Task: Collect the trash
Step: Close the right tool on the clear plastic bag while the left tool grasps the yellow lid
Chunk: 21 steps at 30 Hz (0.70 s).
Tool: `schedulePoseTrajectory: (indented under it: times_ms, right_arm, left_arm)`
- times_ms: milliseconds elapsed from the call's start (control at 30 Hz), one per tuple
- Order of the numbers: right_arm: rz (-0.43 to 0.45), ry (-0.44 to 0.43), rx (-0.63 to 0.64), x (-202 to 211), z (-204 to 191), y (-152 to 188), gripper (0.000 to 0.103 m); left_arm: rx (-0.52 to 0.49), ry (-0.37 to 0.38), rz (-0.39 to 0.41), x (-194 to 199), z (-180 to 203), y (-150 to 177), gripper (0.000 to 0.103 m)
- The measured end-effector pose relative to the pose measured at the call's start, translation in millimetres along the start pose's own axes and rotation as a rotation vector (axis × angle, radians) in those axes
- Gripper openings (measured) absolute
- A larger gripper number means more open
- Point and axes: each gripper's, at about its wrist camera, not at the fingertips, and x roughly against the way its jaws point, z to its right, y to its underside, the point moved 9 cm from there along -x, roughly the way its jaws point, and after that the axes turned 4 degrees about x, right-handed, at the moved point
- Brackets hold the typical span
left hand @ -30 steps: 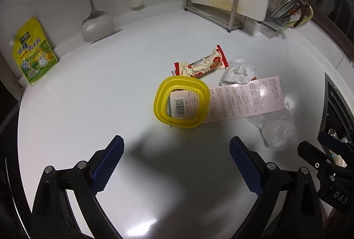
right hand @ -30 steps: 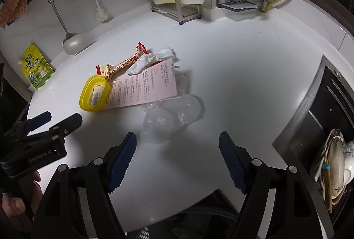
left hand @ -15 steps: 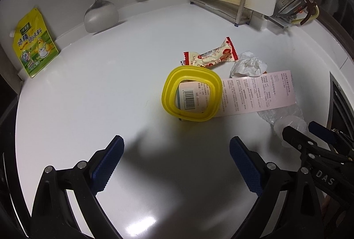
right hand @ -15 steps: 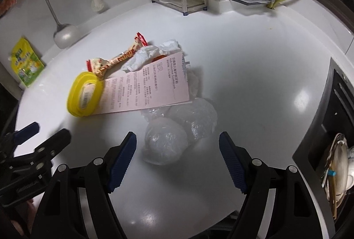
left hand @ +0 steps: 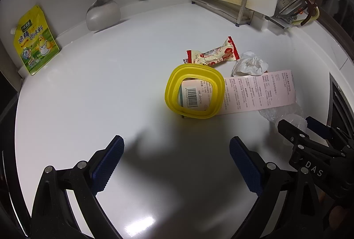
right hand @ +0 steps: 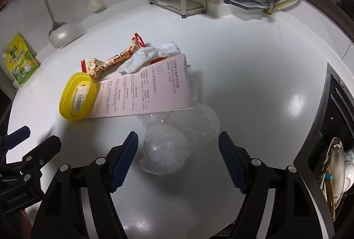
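Now the right gripper [right hand: 178, 156] stood wide open, its blue pads flanking the clear bag [right hand: 174, 143] on the white counter [right hand: 254, 84], not pinching it. Behind lay the pink slip [right hand: 146, 93], its end under the yellow lid [left hand: 194, 91], with the tissue [left hand: 250, 64] and wrapper [left hand: 212, 54] beyond. Nearby, the left gripper [left hand: 176, 164] hung open and empty, short of the lid.
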Motion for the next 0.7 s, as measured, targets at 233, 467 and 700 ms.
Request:
schedulePoseTrajectory:
  times_ms: [233, 467, 700]
  right_arm:
    - [0.009, -0.039, 0.009, 5.6, -4.7, 0.1, 0.042]
    - [0.032, -0.066, -0.012, 12.4, -3.4, 1.2, 0.039]
    - [0.026, -0.088, -0.030, 12.5, -1.3, 3.5, 0.039]
  left_arm:
    - [0.003, 0.017, 0.013, -3.5, 4.3, -7.0, 0.094]
    - [0.002, 0.030, 0.017, -19.1, 13.8, -20.3, 0.094]
    - [0.012, 0.039, -0.005, -42.0, 16.1, -30.7, 0.094]
